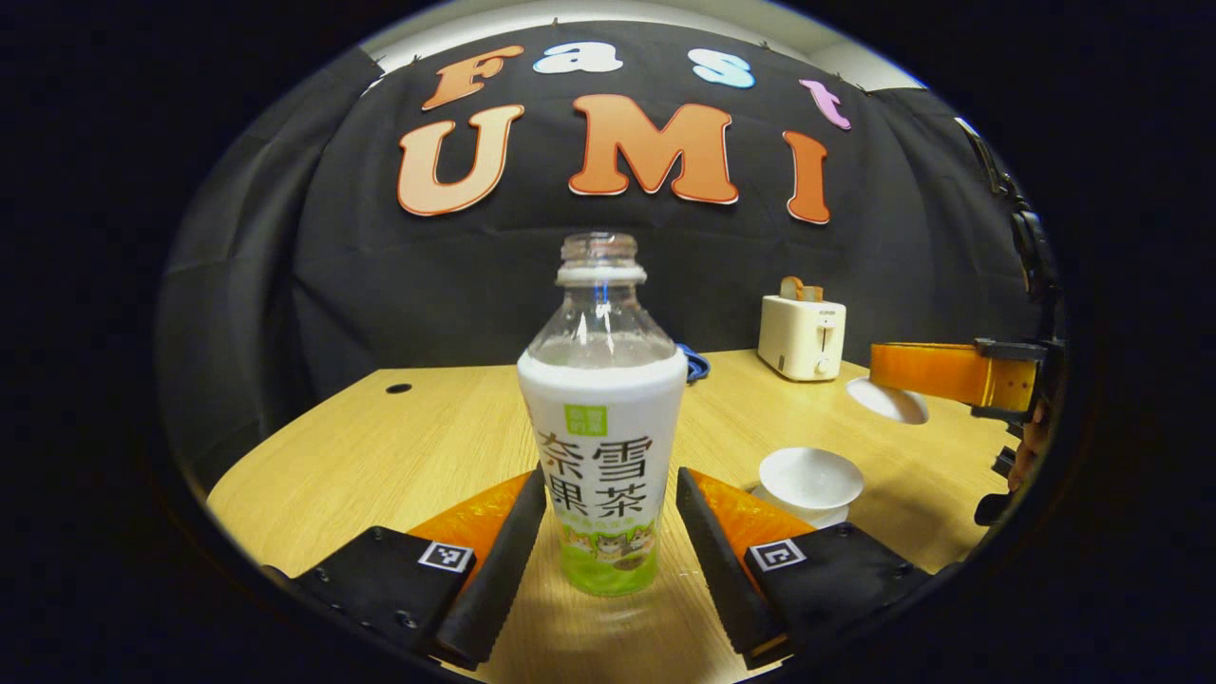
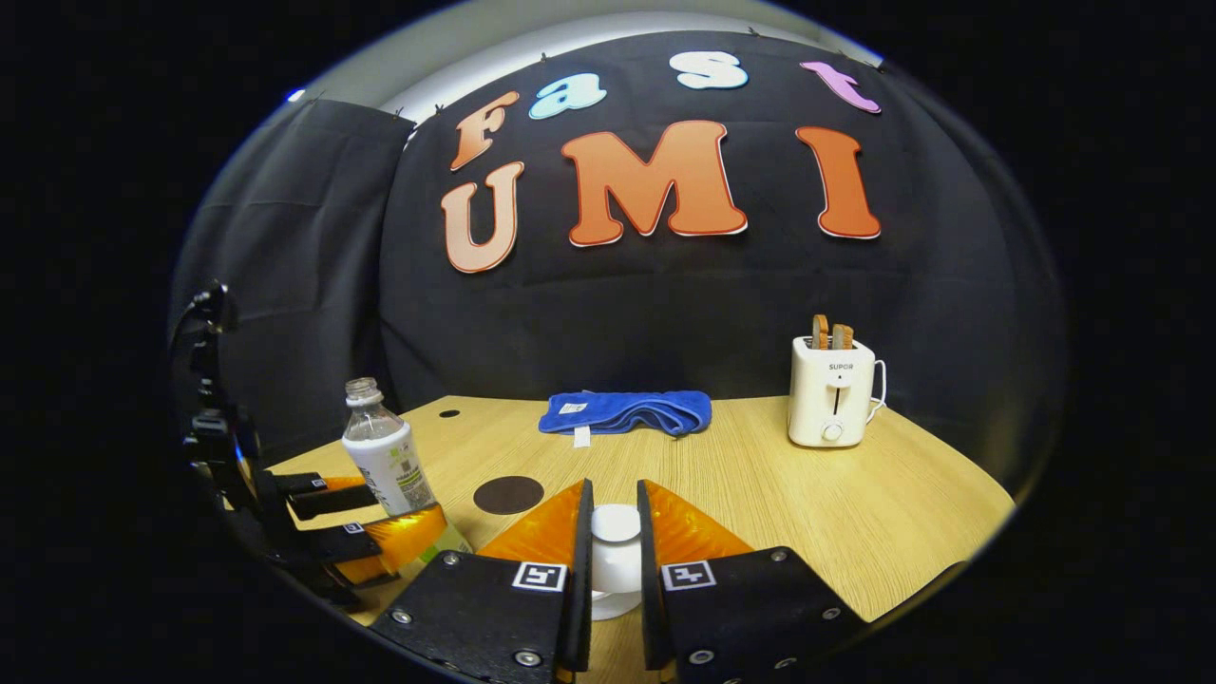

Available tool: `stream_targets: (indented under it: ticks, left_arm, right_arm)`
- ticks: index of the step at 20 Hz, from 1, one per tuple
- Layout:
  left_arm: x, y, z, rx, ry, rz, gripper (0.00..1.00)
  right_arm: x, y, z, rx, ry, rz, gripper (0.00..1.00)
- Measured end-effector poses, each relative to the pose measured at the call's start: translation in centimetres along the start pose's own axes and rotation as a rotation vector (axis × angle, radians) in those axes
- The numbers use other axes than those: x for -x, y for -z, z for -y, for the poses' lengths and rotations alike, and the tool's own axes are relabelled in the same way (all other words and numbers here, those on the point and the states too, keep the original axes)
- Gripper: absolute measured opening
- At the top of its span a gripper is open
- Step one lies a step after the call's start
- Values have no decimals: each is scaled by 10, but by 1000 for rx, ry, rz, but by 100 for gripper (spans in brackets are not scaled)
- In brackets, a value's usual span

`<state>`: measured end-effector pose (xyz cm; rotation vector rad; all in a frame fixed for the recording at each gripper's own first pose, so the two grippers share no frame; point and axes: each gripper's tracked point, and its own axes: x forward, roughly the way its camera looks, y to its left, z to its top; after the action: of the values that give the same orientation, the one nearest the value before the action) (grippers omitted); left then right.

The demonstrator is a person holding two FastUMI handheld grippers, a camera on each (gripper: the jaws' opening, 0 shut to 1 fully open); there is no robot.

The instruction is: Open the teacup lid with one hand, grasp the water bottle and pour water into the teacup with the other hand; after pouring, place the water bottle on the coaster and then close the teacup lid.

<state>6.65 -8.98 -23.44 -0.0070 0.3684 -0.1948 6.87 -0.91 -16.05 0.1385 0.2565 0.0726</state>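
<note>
White porcelain lid sat pinched by its knob between my right gripper jaws, held clear of the uncovered teacup, while my left gripper stood spread around the uncapped water bottle, not yet squeezing, ready for pouring.

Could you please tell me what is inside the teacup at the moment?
The teacup stands open, its lid lifted away by the right gripper. Its inner wall looks white and bare; the bottom is hidden by the rim.
</note>
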Motion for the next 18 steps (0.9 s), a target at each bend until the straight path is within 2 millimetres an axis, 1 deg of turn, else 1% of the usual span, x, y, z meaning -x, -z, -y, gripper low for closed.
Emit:
stream_targets:
  ticks: [1,3,5,6,9,11,12,13,15,17,18]
  left_arm:
    - [-2,5,1,8,1,-12,90]
    - [-4,10,-2,18,-10,-25,80]
    - [-4,7,-2,20,-9,-19,77]
    - [-7,9,-1,12,-3,-24,73]
    - [-6,5,0,-2,-4,-19,65]
    - [-9,3,-7,-32,-24,-20,65]
    - [-8,2,-8,-59,-37,-18,62]
    - [-8,-5,-11,-89,-51,-5,64]
    - [-9,-12,-17,-161,-78,-3,63]
    - [-11,-14,-21,-235,-92,-6,62]
    - [-13,-15,-24,-268,-101,-14,63]
  right_arm:
    - [1,0,2,-2,3,3,22]
    - [3,-1,5,-4,11,7,22]
    - [4,0,7,-5,13,4,22]
    - [5,0,8,-4,14,2,22]
    - [8,-1,8,2,13,7,22]
    - [11,-3,10,14,15,11,22]
    - [13,-3,11,18,14,12,22]
    - [13,-3,12,21,13,11,22]
    - [14,-3,16,24,16,12,22]
    - [17,-3,21,25,26,14,22]
    - [19,-4,24,25,31,17,22]
